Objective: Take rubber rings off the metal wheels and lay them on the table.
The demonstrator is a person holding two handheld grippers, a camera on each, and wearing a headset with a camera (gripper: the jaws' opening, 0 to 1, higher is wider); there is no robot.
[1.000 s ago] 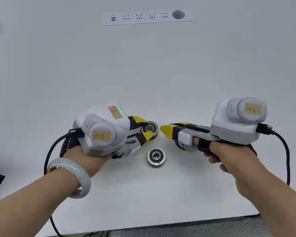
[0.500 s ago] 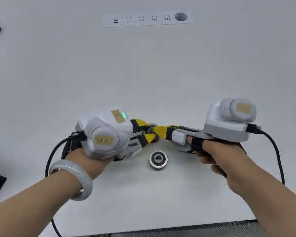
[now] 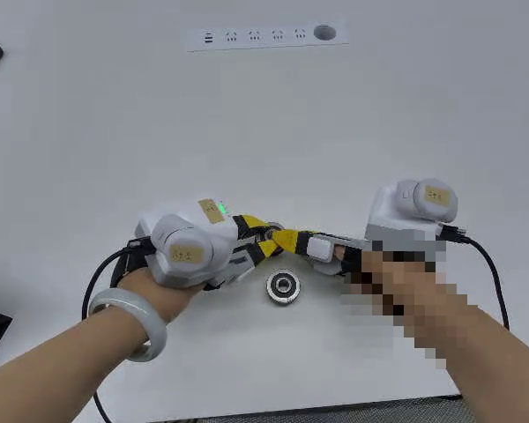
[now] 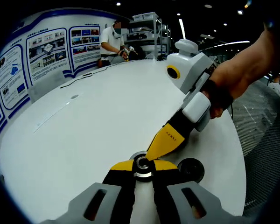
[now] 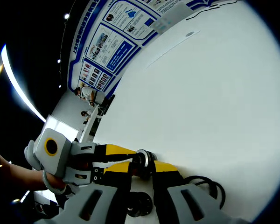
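**A:** Where's the action?

**B:** Just beyond the loose wheel (image 3: 283, 285) lying on the table (image 3: 353, 141). The left gripper (image 3: 263, 236) has its jaws clamped on the held wheel (image 4: 141, 162) and keeps it raised off the tabletop.

**A:** Acting as a vice, then?

**B:** That looks like the idea. It steadies the metal so the right gripper (image 3: 289, 239) can work at the rim. The right gripper's yellow tips point in from the loose wheel's right side and meet the held wheel edge-on.

**A:** Has it got the rubber ring?

**B:** Can't tell. In the right gripper view the jaws sit narrow on either side of the held wheel. Whether they pinch rubber or merely touch it is hidden.

**A:** And the loose wheel itself?

**B:** It lies flat, just on the person's side of both tools. It's dark round its rim, so its ring seems to be on. Parked that close, it's likely next in line.

**A:** Anything in the way?

**B:** The power strip (image 3: 264, 36) lies far beyond the loose wheel, well apart from the work.
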